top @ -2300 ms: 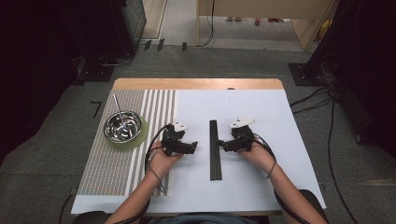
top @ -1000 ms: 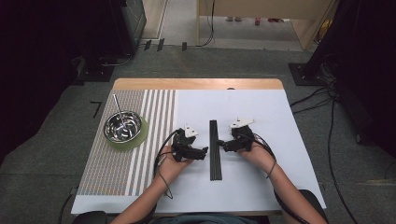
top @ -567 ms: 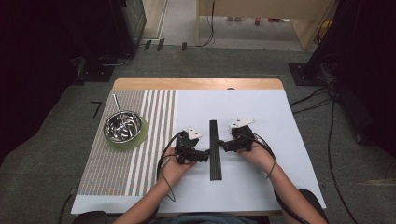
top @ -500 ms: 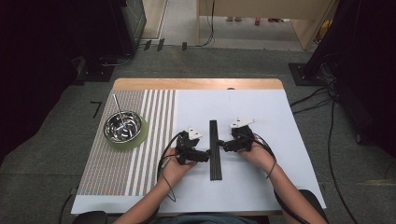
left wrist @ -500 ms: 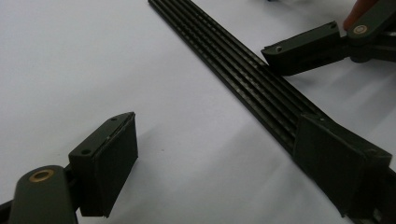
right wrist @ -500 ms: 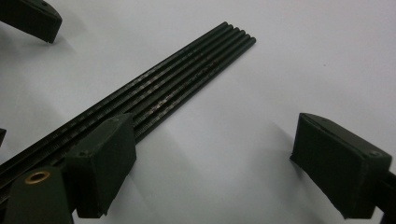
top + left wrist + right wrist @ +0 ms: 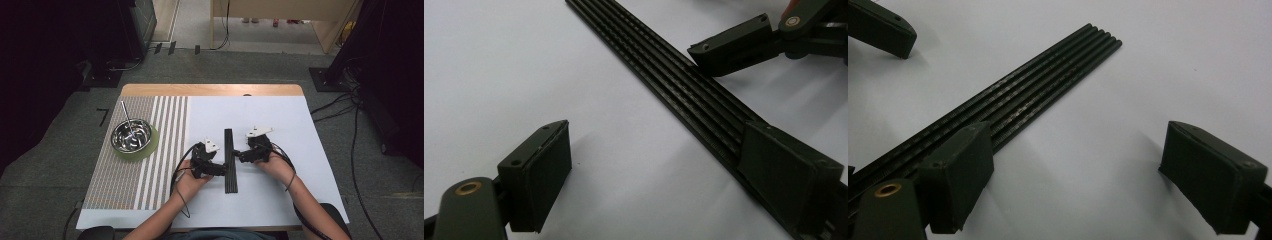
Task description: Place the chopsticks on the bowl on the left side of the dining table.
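A bundle of several thin black rods [image 7: 229, 160] lies flat on the white table top, pointing away from the person. My left gripper [image 7: 220, 170] sits just left of it, low on the table and open. In the left gripper view the left gripper [image 7: 661, 175] has one pad on bare table and the other over the rods [image 7: 664, 70]. My right gripper [image 7: 239, 156] stands at the bundle's right side, also open. In the right gripper view the right gripper [image 7: 1085, 175] has one pad at the rods [image 7: 1048, 85] and the other over bare table.
A steel bowl [image 7: 131, 135] with a thin metal stick in it rests on a green round mat, on a striped placemat [image 7: 150, 165] at the table's left. White table surface [image 7: 280, 115] stretches beyond the rods. Cables trail from both grippers.
My left gripper has slid right across the table until it reached the rods. The right gripper and the rods have stayed put.
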`<control>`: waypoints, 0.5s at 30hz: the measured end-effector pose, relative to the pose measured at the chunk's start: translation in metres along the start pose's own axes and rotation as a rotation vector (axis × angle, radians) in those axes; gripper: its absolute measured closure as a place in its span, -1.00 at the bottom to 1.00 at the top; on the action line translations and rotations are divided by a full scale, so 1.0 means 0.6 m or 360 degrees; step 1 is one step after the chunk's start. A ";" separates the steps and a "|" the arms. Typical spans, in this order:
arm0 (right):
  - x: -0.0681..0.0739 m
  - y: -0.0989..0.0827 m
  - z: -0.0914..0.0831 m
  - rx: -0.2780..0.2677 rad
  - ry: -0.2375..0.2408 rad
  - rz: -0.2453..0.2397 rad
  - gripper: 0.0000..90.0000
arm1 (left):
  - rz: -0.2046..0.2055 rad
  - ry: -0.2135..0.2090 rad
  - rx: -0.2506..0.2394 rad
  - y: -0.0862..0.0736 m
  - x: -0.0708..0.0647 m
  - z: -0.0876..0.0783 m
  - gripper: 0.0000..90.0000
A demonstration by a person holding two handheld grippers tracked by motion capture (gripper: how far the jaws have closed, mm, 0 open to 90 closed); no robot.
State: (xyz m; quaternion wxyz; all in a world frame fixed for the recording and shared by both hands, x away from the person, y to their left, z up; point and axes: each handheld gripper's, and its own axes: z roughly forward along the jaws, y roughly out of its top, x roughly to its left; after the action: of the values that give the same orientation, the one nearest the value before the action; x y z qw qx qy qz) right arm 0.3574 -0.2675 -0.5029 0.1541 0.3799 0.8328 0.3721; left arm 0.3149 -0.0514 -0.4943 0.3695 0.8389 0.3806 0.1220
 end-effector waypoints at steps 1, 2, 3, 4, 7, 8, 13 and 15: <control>0.000 0.000 0.000 0.0000 0.0000 0.0000 -0.70 | 0.0003 0.0000 -0.0003 0.000 -0.001 0.000 -0.69; 0.000 0.000 0.000 0.0001 0.0000 0.0000 -0.70 | 0.0011 0.0000 -0.0003 0.000 -0.001 0.000 -0.68; 0.000 0.000 0.000 0.0001 0.0000 -0.0001 -0.70 | 0.0020 -0.0001 -0.0004 0.000 -0.002 0.000 -0.69; 0.000 0.000 0.000 0.0001 0.0001 -0.0002 -0.70 | 0.0024 0.0001 -0.0008 -0.001 -0.003 0.000 -0.69; 0.000 0.000 0.000 0.0001 0.0001 -0.0001 -0.70 | 0.0047 0.0010 -0.0006 -0.001 -0.005 0.001 -0.68; 0.000 0.000 0.000 0.0001 0.0001 -0.0002 -0.70 | 0.0062 0.0018 0.0002 -0.002 -0.005 0.002 -0.68; 0.000 0.000 0.000 0.0002 0.0000 -0.0003 -0.70 | 0.0070 0.0021 -0.0003 -0.004 -0.006 0.002 -0.68; 0.000 0.000 0.000 0.0001 0.0001 -0.0002 -0.70 | 0.0078 0.0007 -0.0006 -0.004 -0.005 0.001 -0.68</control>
State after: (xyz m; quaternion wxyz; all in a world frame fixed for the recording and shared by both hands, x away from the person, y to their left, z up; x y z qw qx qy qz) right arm 0.3575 -0.2677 -0.5029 0.1541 0.3793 0.8332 0.3717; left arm 0.3119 -0.0527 -0.4965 0.3672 0.8469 0.3605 0.1337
